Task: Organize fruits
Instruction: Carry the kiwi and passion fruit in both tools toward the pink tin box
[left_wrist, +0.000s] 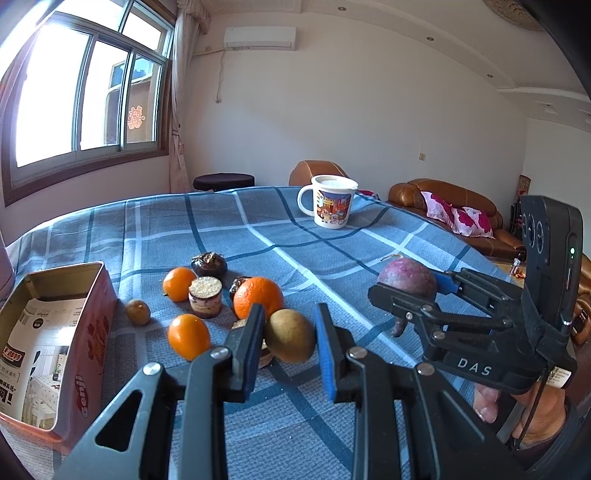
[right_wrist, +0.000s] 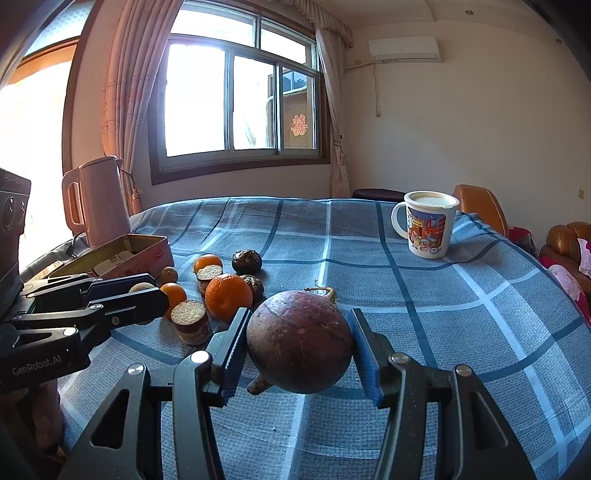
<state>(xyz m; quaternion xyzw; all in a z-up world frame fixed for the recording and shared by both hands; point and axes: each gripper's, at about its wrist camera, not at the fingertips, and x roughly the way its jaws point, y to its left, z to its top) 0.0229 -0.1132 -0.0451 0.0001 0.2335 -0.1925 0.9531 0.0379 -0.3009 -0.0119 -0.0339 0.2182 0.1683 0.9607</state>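
Holding fruit in both tongs above the checked cloth.

The right gripper (right_wrist: 297, 347) pinched a round purple-red root with rough skin (right_wrist: 299, 341) between its blue ribbed pads, lifted over the blue checked tablecloth (right_wrist: 424, 314). The left gripper (left_wrist: 290, 332) had a smooth brown-green oval fruit (left_wrist: 290, 335) between its fingers; the left pad touched it, but a small gap showed at the right pad, so I cannot tell if it was really gripped. Behind it lay three glossy oranges, the largest (left_wrist: 258, 297) just beside the left finger, with dark wrinkled fruits and round layered cake pieces (left_wrist: 205, 296) close together. An open red metal tin (left_wrist: 55, 332) stood at the left edge. A white plastic cartoon mug with lid (left_wrist: 331, 201) stood far back, and a brown leather sofa (left_wrist: 458, 210) was by the wall.
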